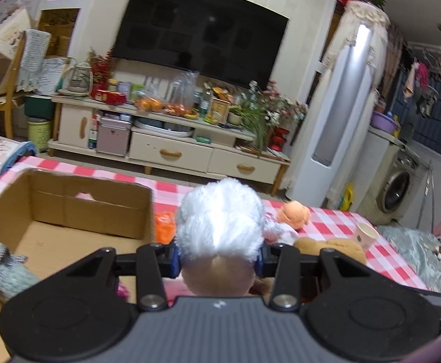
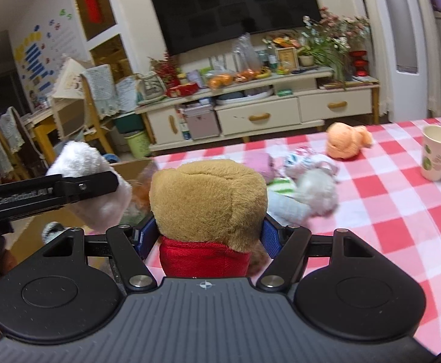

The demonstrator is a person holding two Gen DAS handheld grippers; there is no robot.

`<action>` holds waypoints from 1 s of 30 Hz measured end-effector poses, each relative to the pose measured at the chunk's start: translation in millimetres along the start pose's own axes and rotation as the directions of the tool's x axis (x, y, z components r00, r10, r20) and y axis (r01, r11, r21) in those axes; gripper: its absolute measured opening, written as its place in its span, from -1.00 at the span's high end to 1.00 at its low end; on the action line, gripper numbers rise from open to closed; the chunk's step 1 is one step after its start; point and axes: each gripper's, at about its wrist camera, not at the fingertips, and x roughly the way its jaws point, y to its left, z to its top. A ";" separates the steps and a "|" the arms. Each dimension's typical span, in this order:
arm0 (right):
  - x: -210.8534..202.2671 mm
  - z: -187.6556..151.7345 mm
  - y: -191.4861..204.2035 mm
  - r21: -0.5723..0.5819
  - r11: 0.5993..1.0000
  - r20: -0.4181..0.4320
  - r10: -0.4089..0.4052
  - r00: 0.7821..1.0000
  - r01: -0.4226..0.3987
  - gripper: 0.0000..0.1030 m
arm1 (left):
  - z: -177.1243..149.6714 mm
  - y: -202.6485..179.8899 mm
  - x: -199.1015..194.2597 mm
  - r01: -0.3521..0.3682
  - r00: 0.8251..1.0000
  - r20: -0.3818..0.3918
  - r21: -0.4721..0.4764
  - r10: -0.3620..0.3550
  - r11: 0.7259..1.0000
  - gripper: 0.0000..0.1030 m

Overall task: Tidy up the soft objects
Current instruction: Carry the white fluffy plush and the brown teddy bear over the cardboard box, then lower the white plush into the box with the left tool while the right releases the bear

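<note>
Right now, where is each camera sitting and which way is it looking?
Left wrist: sits on the left gripper, facing the TV across the table; its fingers clamp a white plush toy beside the cardboard box.
Right wrist: sits on the right gripper, facing likewise; its fingers clamp a brown bear.
Shared: the orange plush and paper cup.

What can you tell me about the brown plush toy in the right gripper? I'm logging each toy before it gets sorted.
The brown plush toy is a tan, short-piled bear-like figure seen from behind, with a rounded head showing a seam and a red fabric garment below. It sits upright between the blue pads of the right gripper, which press on both its sides. It is held above the red-and-white checked tablecloth. Its face and limbs are hidden. In the left wrist view only a tan patch shows.
</note>
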 end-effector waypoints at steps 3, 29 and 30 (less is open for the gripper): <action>1.8 3.9 10.9 -0.011 0.999 0.005 0.039 0.999 -0.039 -0.66 | 4.0 10.9 -4.2 -0.026 1.000 0.015 -0.024 0.027 0.999 0.20; 45.6 8.5 88.5 -0.120 0.943 -0.094 0.301 0.949 -0.311 -0.67 | 26.6 117.5 -29.7 -0.237 0.969 0.024 -0.200 0.247 0.951 0.15; 48.1 7.1 88.9 -0.121 0.941 -0.104 0.304 0.947 -0.316 -0.67 | 26.3 119.6 -30.2 -0.242 0.968 0.021 -0.203 0.252 0.949 0.15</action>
